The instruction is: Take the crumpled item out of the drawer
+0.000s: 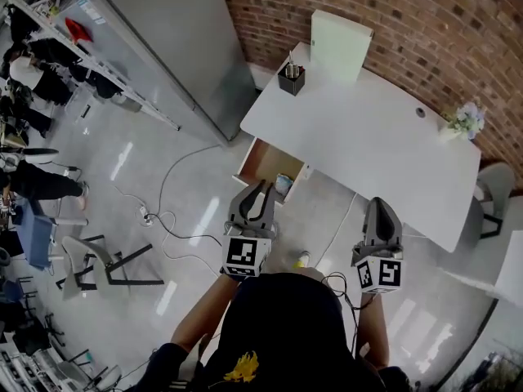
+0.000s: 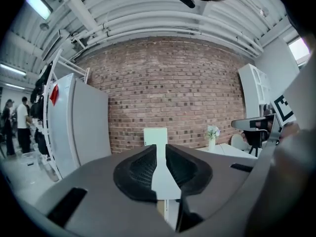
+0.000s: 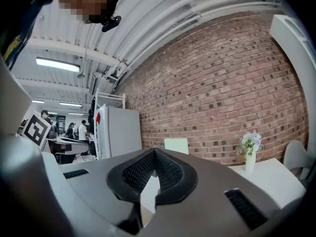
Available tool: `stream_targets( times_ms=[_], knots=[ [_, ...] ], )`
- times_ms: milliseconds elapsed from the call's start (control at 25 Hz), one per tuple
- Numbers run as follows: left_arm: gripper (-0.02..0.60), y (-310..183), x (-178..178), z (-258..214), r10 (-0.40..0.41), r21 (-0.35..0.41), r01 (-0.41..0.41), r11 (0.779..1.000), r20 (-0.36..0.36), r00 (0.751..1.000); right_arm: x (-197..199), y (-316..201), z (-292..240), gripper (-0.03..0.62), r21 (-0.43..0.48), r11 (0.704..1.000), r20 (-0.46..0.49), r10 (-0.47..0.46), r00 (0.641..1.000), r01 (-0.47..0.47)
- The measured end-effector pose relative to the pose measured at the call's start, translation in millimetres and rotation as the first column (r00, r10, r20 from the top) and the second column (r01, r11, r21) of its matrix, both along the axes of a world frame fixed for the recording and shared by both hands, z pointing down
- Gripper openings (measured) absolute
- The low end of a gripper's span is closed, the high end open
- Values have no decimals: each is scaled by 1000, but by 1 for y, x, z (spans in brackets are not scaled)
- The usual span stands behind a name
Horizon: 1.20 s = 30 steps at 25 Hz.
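Note:
In the head view the wooden drawer [image 1: 260, 162] stands pulled out from under the white table [image 1: 368, 133]. A crumpled bluish item [image 1: 283, 184] lies at the drawer's near right corner. My left gripper [image 1: 262, 189] hovers just in front of the drawer, close to the item; a narrow gap shows between its jaws and nothing is in them. Further right, my right gripper [image 1: 378, 204] is held over the floor by the table's front edge, shut and empty. The left gripper [image 2: 161, 151] and the right gripper [image 3: 155, 153] both point at the brick wall, and neither gripper view shows the drawer.
On the table stand a black pen cup [image 1: 291, 79], a white box [image 1: 339, 46] and a small flower vase [image 1: 464, 121]. A grey cabinet [image 1: 176, 47] stands left of the table. A cable [image 1: 167, 211], a folded chair [image 1: 102, 260] and a small yellow object [image 1: 302, 260] are on the floor.

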State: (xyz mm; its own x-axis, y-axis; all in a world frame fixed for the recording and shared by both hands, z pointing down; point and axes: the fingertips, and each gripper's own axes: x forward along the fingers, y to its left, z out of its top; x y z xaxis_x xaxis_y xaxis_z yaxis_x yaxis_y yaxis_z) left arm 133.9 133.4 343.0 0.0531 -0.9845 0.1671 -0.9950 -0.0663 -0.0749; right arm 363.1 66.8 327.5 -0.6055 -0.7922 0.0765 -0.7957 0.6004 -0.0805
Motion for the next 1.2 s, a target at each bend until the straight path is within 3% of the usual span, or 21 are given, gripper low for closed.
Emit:
stream_targets(
  times_ms=[280,600,1000,1200],
  knots=[
    [71,-1,-41,9,-56,-7,56,998,-6,998,-21,-7,11,26,-21,1000,-20,-19,1000,18],
    [71,-39,-103,14,19,33,-18,999,-17,1000,-86,-32,5,26,9,999,-62,33,998,-32],
    [69,-96,-236,19,74,64,-71,995,-36,997,-176,-56,8,26,8,994,-151,112,982,-113],
    [69,-105,-257,37,95,39,-93,995,-70,993,-200,-58,19,26,-25,991,-181,122,976,-128]
  ],
)
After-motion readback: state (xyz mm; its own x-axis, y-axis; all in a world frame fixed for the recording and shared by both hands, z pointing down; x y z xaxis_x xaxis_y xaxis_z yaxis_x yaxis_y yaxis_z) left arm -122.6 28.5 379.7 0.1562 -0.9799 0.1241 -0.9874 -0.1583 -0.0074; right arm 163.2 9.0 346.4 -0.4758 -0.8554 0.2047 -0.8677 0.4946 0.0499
